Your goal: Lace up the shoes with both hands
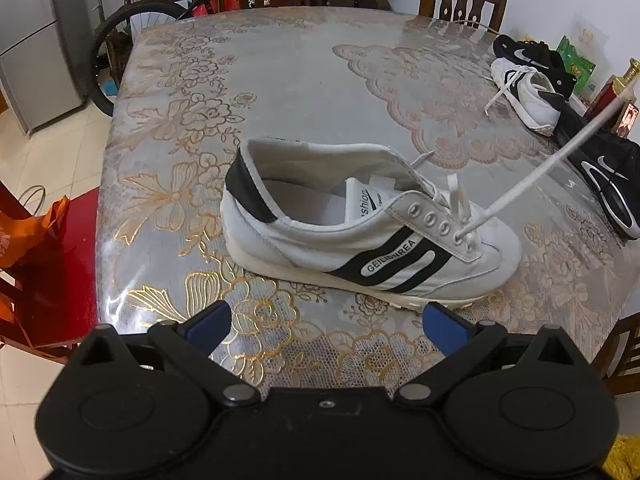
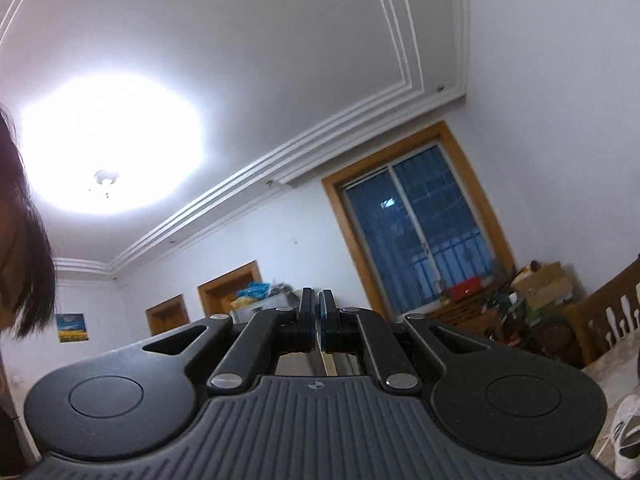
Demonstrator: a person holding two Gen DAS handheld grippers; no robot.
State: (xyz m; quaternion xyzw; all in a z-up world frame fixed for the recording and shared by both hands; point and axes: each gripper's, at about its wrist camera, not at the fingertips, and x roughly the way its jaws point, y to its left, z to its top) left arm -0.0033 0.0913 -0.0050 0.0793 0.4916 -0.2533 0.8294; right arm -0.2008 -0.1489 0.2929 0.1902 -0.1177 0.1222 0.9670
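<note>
1. Left wrist view: 1 white canvas sneaker with black stripes (image 1: pixel 360 236) lies on its sole near the middle of the table, toe to the right. 1 white flat shoelace (image 1: pixel 536 172) runs taut from an eyelet near the toe up toward the right edge.
2. The left gripper (image 1: pixel 326 328), with 2 blue-padded fingers, hovers just before the sneaker, jaws wide apart and holding nothing.
3. At the far right sit 3 more shoes: 1 second white sneaker (image 1: pixel 528 96) and 2 black sneakers with white swooshes (image 1: pixel 612 184).
4. The table wears a clear plastic cover over a gold floral cloth (image 1: pixel 256 92). Behind stand 2 wooden chairs (image 1: pixel 464 0) and 1 bicycle wheel (image 1: pixel 120 48).
5. Right wrist view: the right gripper (image 2: pixel 319 312) points up at the white ceiling, its 2 fingers pressed together on a thin pale strip, apparently the lace.
6. The room shows 1 bright ceiling lamp (image 2: pixel 106 178) and 1 wood-framed window (image 2: pixel 420 232).
</note>
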